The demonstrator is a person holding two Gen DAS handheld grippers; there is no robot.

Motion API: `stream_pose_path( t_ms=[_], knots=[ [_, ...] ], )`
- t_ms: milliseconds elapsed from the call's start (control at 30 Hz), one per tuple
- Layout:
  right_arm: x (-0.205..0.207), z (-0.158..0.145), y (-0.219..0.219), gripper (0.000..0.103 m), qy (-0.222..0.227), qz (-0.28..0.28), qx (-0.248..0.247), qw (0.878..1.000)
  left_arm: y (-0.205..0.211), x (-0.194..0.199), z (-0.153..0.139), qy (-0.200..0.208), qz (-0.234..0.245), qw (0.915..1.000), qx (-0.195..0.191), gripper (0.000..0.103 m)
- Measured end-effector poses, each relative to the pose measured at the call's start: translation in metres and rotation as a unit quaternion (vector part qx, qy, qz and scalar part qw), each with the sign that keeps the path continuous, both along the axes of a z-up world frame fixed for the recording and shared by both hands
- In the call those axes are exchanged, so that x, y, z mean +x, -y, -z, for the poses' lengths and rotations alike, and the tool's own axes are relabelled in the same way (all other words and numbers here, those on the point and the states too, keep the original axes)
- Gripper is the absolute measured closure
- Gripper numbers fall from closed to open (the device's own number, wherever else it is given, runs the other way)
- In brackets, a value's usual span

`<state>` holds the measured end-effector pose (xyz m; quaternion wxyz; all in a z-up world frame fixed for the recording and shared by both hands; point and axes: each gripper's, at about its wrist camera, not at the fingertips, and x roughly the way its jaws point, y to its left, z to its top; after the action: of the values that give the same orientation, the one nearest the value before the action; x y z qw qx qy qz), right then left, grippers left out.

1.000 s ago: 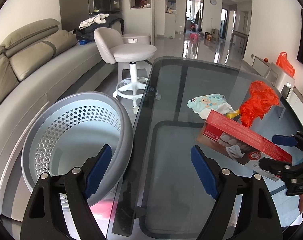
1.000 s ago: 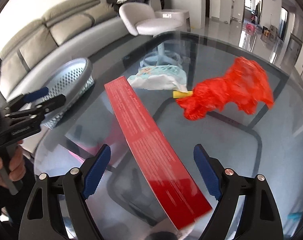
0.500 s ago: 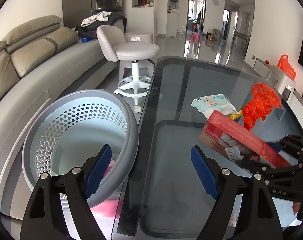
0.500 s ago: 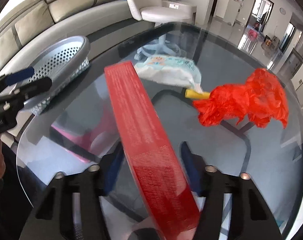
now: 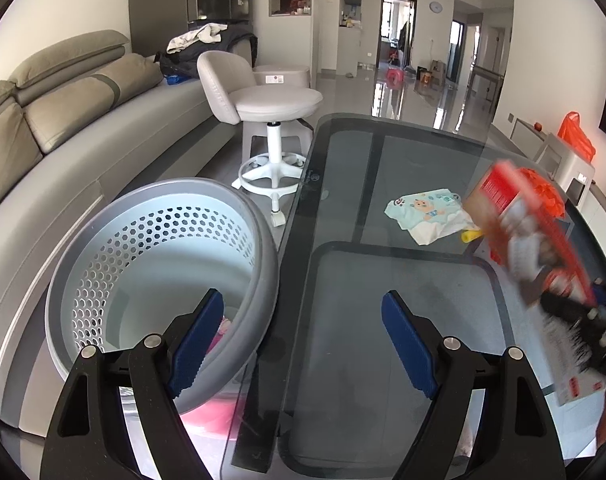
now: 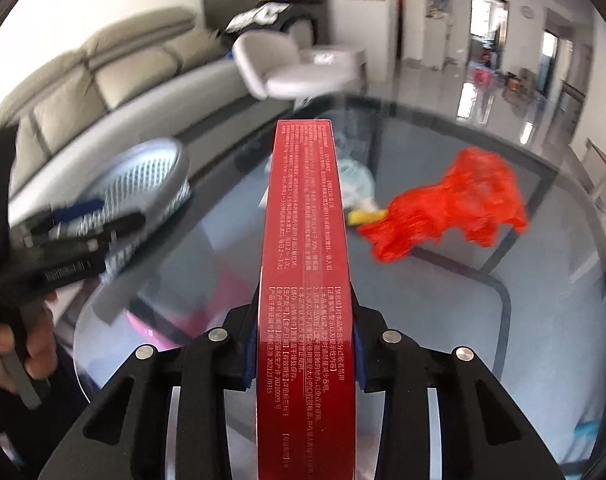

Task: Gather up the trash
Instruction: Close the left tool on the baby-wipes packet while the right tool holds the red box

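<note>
- The red box (image 6: 307, 264) is now clamped in the right gripper (image 6: 305, 344). Its jaws have just been closing and the pads press on both long sides of the box, which is lifted off the glass table (image 5: 403, 280) and sticks out forward, tilted.
- This piece is picked up but not yet thrown away — I judge it must still be carried over to the grey basket (image 5: 259, 240), which stands beside the table edge.
- Inside the basket something pink shows at the bottom, mostly hidden; I cannot tell what it is.
- Still lying on the table: a crumpled red plastic bag (image 6: 455, 208), a flat baby-wipes pack (image 5: 427, 216) and a small yellow piece (image 5: 471, 235) beside it.
- The left gripper (image 5: 303, 336) hangs over the basket's near rim and the table edge with its jaws wide apart, holding nothing.
- So most of the collecting is left to do.
</note>
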<state>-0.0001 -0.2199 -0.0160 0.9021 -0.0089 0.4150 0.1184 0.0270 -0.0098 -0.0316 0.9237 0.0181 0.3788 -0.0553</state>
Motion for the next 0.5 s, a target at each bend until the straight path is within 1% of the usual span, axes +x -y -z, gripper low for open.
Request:
stream_pose_path(
  t_ms=[133,233,333,500],
  knots=[
    [0.001,-0.015,0.027,0.069,0.023,0.053,0.027,0.998,0.014,0.003,-0.004,0.004,0.011,0.9999,0.003,0.023],
    [0.005,-0.016,0.047,0.069,0.027,0.089,0.048,0.995,0.026,0.008,-0.007,0.003,0.025,0.9997,0.003,0.023],
    [0.007,-0.017,0.064,0.069,0.031,0.112,0.072,0.991,0.039,0.017,-0.011,0.007,0.035,0.9994,0.004,0.018],
    [0.006,-0.02,0.08,0.069,0.029,0.129,0.094,0.987,0.067,0.036,-0.014,0.012,0.055,0.9984,0.005,0.015]
  ],
)
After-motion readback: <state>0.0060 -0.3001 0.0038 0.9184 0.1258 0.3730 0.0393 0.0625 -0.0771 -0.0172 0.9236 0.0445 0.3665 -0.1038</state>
